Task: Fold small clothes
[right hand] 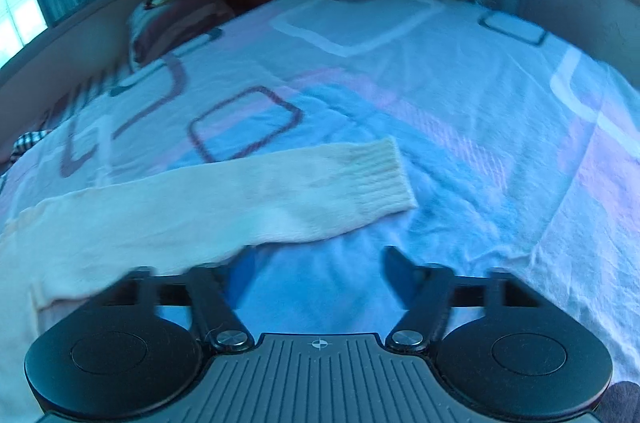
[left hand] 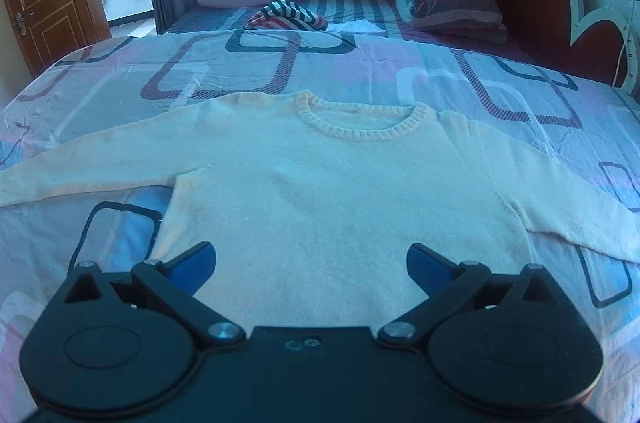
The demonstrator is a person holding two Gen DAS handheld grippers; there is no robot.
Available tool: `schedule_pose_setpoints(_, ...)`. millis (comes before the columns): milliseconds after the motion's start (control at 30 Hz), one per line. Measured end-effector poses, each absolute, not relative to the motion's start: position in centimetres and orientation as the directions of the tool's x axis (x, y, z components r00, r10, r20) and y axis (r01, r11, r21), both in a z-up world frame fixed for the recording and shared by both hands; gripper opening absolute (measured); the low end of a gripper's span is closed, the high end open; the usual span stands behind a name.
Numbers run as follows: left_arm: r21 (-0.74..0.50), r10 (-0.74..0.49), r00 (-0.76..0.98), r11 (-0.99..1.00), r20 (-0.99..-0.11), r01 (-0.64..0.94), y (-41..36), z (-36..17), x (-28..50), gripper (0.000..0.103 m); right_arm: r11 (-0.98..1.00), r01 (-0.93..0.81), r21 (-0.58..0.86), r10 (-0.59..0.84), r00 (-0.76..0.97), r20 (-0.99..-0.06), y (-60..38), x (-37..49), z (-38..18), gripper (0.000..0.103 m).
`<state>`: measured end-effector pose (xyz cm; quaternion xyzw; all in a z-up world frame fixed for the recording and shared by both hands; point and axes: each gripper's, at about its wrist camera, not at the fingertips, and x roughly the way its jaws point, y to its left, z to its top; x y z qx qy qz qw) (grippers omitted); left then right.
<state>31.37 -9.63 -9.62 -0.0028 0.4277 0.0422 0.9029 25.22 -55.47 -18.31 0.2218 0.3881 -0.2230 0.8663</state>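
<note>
A cream sweater (left hand: 320, 191) lies flat and face up on the bed (left hand: 120, 111), collar at the far side, both sleeves spread out. To start the fold well, I reckon the right tool (right hand: 316, 267) should pinch the ribbed cuff (right hand: 380, 179) squarely and carry the sleeve across the chest without dragging the body. That tool is spread wide and empty, the cuff just beyond it. The left tool (left hand: 312, 267), also released and grasping nothing, hovers over the sweater's near hem, centred on the body.
</note>
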Motion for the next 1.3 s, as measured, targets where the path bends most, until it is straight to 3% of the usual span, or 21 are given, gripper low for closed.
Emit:
schedule_pose_setpoints(300, 0.050, 0.089, 0.597, 0.995, -0.797, -0.081, -9.4, -10.9, 33.3, 0.093, 0.728, 0.633, 0.264, -0.238, 0.594, -0.769, -59.5, 27.2, -19.9, 0.063)
schedule_pose_setpoints(367, 0.054, 0.087, 0.591, 0.996, -0.802, -0.073, -9.4, -11.1, 33.6, 0.088, 0.728, 0.635, 0.258, -0.255, 0.601, -0.758, -59.7, 27.6, -19.8, 0.044)
schedule_pose_setpoints(400, 0.060, 0.089, 0.587, 0.996, -0.805, -0.068, -9.3, -11.2, 33.7, 0.087, 0.735, 0.629, 0.255, -0.256, 0.605, -0.754, -59.8, 27.8, -19.8, 0.022)
schedule_pose_setpoints(433, 0.065, 0.091, 0.584, 0.996, -0.807, -0.065, -9.3, -11.3, 33.7, 0.085, 0.739, 0.622, 0.260, -0.248, 0.609, -0.753, -59.8, 28.0, -19.7, 0.009)
schedule_pose_setpoints(500, 0.072, 0.088, 0.583, 0.996, -0.808, -0.051, -9.3, -11.3, 33.8, 0.083, 0.743, 0.611, 0.273, -0.238, 0.623, -0.745, -59.7, 28.3, -19.8, 0.004)
schedule_pose_setpoints(800, 0.042, 0.043, 0.600, 0.999, -0.799, -0.015, -7.8, -10.3, 33.9, 0.082, 0.834, 0.460, 0.307, -0.187, 0.757, -0.626, -54.9, 30.0, -15.6, 0.003)
schedule_pose_setpoints(1033, 0.045, 0.045, 0.632, 0.999, -0.774, -0.015, -5.2, -9.5, 34.5, 0.084, 0.929, 0.156, 0.335, 0.044, 0.853, -0.519, -42.6, 34.1, -10.9, 0.003)
schedule_pose_setpoints(1300, -0.015, 0.015, 0.619, 0.999, -0.786, -0.043, 0.1, -9.9, 36.1, 0.085, 0.930, -0.121, 0.347, 0.301, 0.792, -0.531, -25.3, 38.6, -11.8, 0.003)
